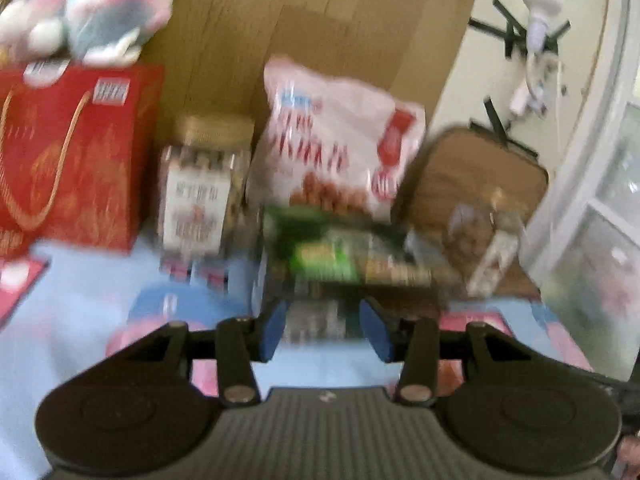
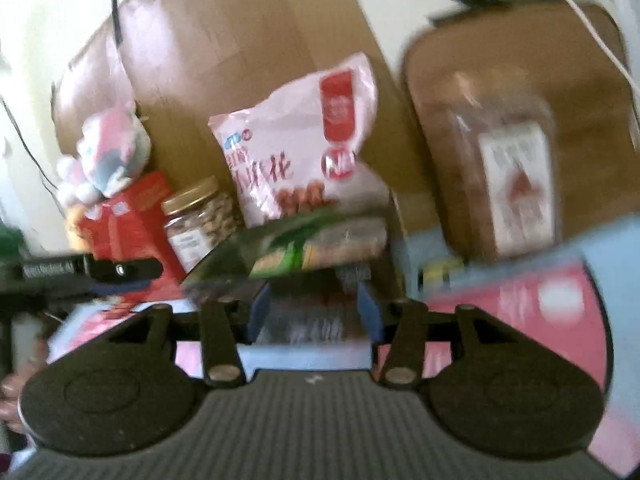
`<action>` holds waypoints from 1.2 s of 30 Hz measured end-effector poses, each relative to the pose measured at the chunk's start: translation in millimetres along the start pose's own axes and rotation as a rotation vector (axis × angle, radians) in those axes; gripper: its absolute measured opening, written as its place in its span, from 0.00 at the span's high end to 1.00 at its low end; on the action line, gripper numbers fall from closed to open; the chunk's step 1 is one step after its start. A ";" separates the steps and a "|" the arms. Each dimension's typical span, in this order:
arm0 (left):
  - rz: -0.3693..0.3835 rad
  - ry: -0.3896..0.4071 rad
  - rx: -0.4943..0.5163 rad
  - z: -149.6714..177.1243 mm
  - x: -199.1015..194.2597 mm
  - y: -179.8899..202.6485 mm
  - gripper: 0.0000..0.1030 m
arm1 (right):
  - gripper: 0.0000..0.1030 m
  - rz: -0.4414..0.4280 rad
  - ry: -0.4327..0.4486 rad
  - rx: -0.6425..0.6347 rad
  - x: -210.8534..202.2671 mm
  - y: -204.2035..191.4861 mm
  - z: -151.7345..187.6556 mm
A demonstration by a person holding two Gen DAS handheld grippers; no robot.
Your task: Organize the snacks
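Both views are blurred. A green snack packet [image 1: 324, 260] [image 2: 304, 248] lies across the top of a low stack in front of a white and red snack bag [image 1: 332, 140] [image 2: 296, 148]. My left gripper [image 1: 325, 328] hovers just before the stack, its blue pads apart. Striped packaging shows between them, and no pad visibly presses on it. My right gripper [image 2: 314, 316] stands the same way, pads apart around a blurred grey patch. In the right wrist view the left gripper [image 2: 132, 276] reaches in from the left toward the packet's dark end.
A gold-lidded jar [image 1: 204, 184] [image 2: 198, 220] and a red gift box [image 1: 68, 152] [image 2: 124, 224] stand left of the bag, a plush toy [image 1: 92, 12] on the box. A brown case [image 1: 472, 176] and a clear labelled tub [image 2: 508, 176] are at the right. Cardboard [image 1: 320, 20] backs the scene.
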State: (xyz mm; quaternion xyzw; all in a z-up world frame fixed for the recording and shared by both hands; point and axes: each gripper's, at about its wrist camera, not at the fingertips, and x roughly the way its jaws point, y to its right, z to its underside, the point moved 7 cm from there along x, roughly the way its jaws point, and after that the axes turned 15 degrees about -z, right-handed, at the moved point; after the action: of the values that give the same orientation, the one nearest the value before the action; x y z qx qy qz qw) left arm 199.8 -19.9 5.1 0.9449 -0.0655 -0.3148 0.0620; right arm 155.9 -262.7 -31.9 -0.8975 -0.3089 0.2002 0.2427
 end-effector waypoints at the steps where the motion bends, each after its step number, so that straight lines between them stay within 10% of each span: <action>1: -0.002 -0.028 -0.005 10.9 -1.7 -3.4 0.59 | 0.50 -0.034 -0.022 0.026 -6.9 -4.5 12.0; 10: -0.011 -0.150 -0.060 59.2 -8.0 -28.4 0.59 | 0.42 -0.088 -0.271 -0.274 14.8 -82.9 61.1; 12: -0.016 -0.163 -0.040 62.9 -7.9 -25.5 0.59 | 0.29 -0.060 -0.322 -0.336 29.0 -88.9 69.6; 21: -0.024 -0.184 0.001 75.0 -6.0 -19.6 0.59 | 0.38 0.191 -0.317 -0.377 -2.7 -41.4 67.1; 25: -0.009 -0.193 -0.001 75.7 -7.7 -16.0 0.51 | 0.36 0.049 -0.247 -0.309 -5.7 -53.1 52.1; 36: 0.040 -0.237 -0.004 82.8 -0.6 -6.5 0.61 | 0.29 -0.108 -0.433 -0.387 56.6 -72.5 90.6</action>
State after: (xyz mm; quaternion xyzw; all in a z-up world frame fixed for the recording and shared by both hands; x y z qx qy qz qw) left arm 149.9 -19.8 -61.4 0.8994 -0.0906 -0.4232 0.0621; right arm 117.9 -147.4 -75.9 -0.8457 -0.4334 0.3113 0.0059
